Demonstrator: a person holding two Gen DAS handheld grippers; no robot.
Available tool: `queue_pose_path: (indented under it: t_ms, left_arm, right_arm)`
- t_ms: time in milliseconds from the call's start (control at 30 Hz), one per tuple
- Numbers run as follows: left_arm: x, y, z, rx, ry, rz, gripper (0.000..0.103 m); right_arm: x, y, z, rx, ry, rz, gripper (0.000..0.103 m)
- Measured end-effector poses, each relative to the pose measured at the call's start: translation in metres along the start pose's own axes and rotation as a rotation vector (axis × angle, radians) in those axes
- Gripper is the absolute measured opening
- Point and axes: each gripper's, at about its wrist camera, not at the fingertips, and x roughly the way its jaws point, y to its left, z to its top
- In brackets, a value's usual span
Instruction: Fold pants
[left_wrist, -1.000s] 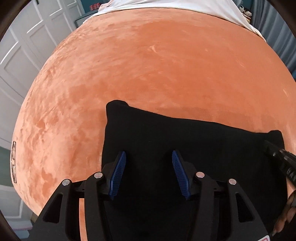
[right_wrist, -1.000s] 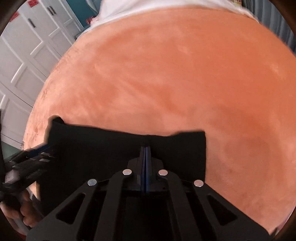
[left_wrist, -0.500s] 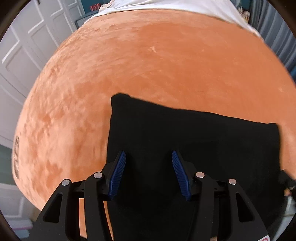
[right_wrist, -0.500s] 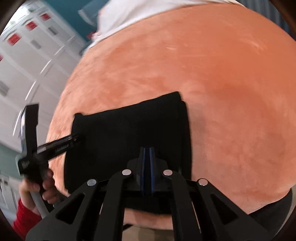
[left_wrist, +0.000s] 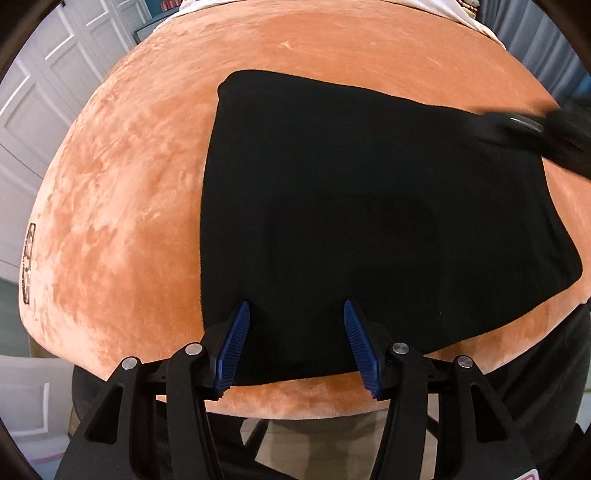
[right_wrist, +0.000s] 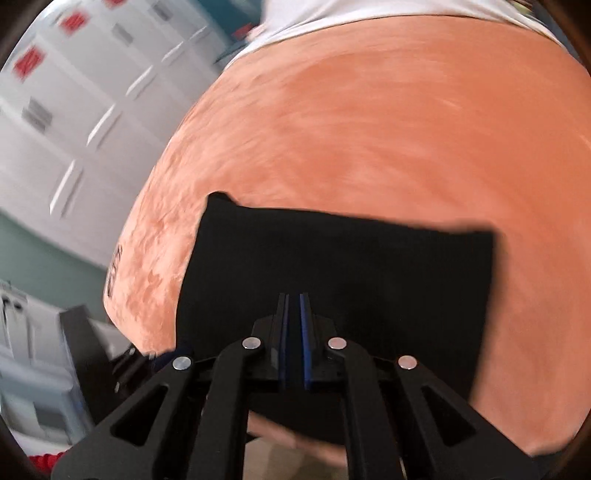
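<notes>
1. My left gripper (left_wrist: 297, 345) stands with its jaws spread about halfway. The blue pads (left_wrist: 233, 347) hang over the near edge of the folded black pants (left_wrist: 369, 206). I cannot tell whether the pads touch the cloth; nothing is pinched between them.

2. My right gripper (right_wrist: 293, 341) has its pads almost together, with only a narrow slit between them. The jaws have just been opening slightly from fully pressed together. No cloth shows in the slit.

3. The pants lie as a flat folded rectangle on the orange plush cover (left_wrist: 122, 192), near its front edge. In the left wrist view they fill the middle and reach out to 3 o'clock. In the right wrist view (right_wrist: 332, 273) they sit below centre, under my fingers.

4. Against the earlier left wrist frame, the pants now lie higher and fill more of the picture. The cover's front rim and the floor below it have come into sight at 6 o'clock.

5. In the left wrist view my right gripper (left_wrist: 532, 129) now shows as a dark blur at 2 o'clock, over the far right corner of the pants. A second ago it sat lower, near 4 o'clock.

6. The right wrist view has rolled since the earlier frame and is blurred. The white cabinet doors (right_wrist: 74, 122) now slant across 10 o'clock.

7. My left gripper, seen at 8 o'clock half a second ago, is now only a dark blur (right_wrist: 136, 365) by the lower left edge.
</notes>
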Motion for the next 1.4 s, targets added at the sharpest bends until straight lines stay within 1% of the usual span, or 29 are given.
queue_pose_path:
  t_ms: [33,67,133,167,200,233,300,367,400,467,500,567,600,667,733,767,833,867,933,967,1000,1067,1100,1133,1200,1233,1300,1333,1400]
  left_arm:
    - [0.001,0.001,0.0,-0.003,0.001,-0.007,0.054]
    - [0.003,0.003,0.001,-0.009,0.003,-0.017,0.054]
    - [0.004,0.008,0.002,-0.02,0.0,-0.041,0.055]
    - [0.004,0.01,0.003,-0.029,0.006,-0.049,0.055]
    - [0.003,0.012,0.003,-0.042,0.008,-0.064,0.055]
    - [0.003,0.012,0.002,-0.04,0.004,-0.065,0.055]
    - [0.004,0.008,0.0,-0.018,-0.009,-0.046,0.056]
    - [0.004,0.005,-0.001,-0.009,-0.018,-0.027,0.057]
    - [0.004,0.004,-0.002,-0.005,-0.021,-0.021,0.057]
    - [0.003,0.005,-0.003,-0.008,-0.024,-0.024,0.057]
    - [0.003,0.008,-0.003,-0.015,-0.027,-0.031,0.057]
    - [0.001,0.012,-0.004,-0.019,-0.031,-0.043,0.057]
    - [0.001,0.015,-0.004,-0.02,-0.03,-0.054,0.057]
    - [0.001,0.019,-0.003,-0.033,-0.022,-0.077,0.058]
    - [0.001,0.021,-0.004,-0.035,-0.023,-0.084,0.058]
    - [0.001,0.021,-0.004,-0.031,-0.026,-0.081,0.058]
    - [0.0,0.022,-0.005,-0.027,-0.028,-0.072,0.058]
    - [0.0,0.022,-0.006,-0.025,-0.028,-0.069,0.058]
    - [-0.002,0.018,-0.006,-0.026,-0.028,-0.064,0.059]
    - [-0.002,0.018,-0.006,-0.026,-0.027,-0.063,0.059]
    - [-0.001,0.016,-0.005,-0.024,-0.025,-0.065,0.059]
    - [0.0,0.012,-0.004,-0.017,-0.022,-0.057,0.059]
    - [0.001,0.011,-0.005,-0.014,-0.019,-0.05,0.059]
    - [0.0,0.011,-0.004,-0.018,-0.017,-0.048,0.059]
    - [0.002,0.008,-0.007,-0.03,-0.01,-0.042,0.059]
    - [0.001,0.006,-0.006,-0.031,-0.008,-0.038,0.059]
    - [0.001,0.006,-0.006,-0.027,-0.005,-0.024,0.06]
    - [0.001,0.005,-0.006,-0.027,-0.005,-0.019,0.06]
    - [0.002,0.003,-0.005,-0.023,-0.001,-0.008,0.06]
  right_arm:
    - [0.031,-0.004,0.01,-0.029,0.049,-0.079,0.006]
    - [0.045,-0.011,0.011,-0.024,0.078,-0.123,0.001]
    - [0.055,-0.023,0.021,0.09,0.074,-0.079,0.0]
    - [0.038,-0.018,0.027,0.158,0.042,-0.05,0.003]
    - [0.031,-0.009,0.03,0.154,0.021,-0.023,0.008]
    - [0.022,0.013,0.036,0.102,0.002,0.021,0.008]
    - [0.023,0.047,0.043,-0.004,0.027,0.02,0.008]
    - [0.043,0.076,0.053,-0.091,0.064,0.019,0.008]
    - [0.061,0.085,0.058,-0.115,0.094,-0.006,0.008]
    - [0.11,0.091,0.068,-0.163,0.175,-0.09,0.007]
    - [0.127,0.091,0.071,-0.191,0.18,-0.131,0.005]
    - [0.145,0.09,0.08,-0.21,0.19,-0.166,0.001]
    - [0.143,0.09,0.086,-0.183,0.198,-0.152,0.0]
    - [0.111,0.09,0.091,-0.143,0.118,-0.08,0.002]
    - [0.067,0.086,0.08,-0.133,0.022,-0.041,0.006]
    - [0.042,0.078,0.065,-0.125,-0.014,-0.032,0.008]
    - [0.019,0.053,0.038,-0.078,-0.032,-0.027,0.008]
    - [0.011,0.031,0.019,-0.035,-0.022,-0.051,0.008]
    - [0.005,-0.01,-0.006,0.038,-0.008,-0.146,0.008]
    - [0.005,-0.04,-0.018,0.109,-0.005,-0.208,0.0]
    - [-0.003,-0.072,-0.03,0.238,-0.023,-0.138,0.0]
    - [-0.023,-0.092,-0.037,0.389,-0.071,-0.035,0.0]
    - [-0.033,-0.089,-0.038,0.372,-0.096,-0.056,0.0]
    - [-0.042,-0.077,-0.038,0.313,-0.123,-0.089,0.006]
    - [-0.051,-0.053,-0.044,0.196,-0.139,-0.107,0.006]
    - [-0.051,-0.048,-0.049,0.168,-0.125,-0.111,0.006]
    - [-0.046,-0.054,-0.064,0.135,-0.08,-0.17,0.006]
    - [-0.031,-0.062,-0.078,0.135,-0.041,-0.214,0.002]
    - [-0.037,-0.079,-0.088,0.208,-0.098,-0.134,0.0]
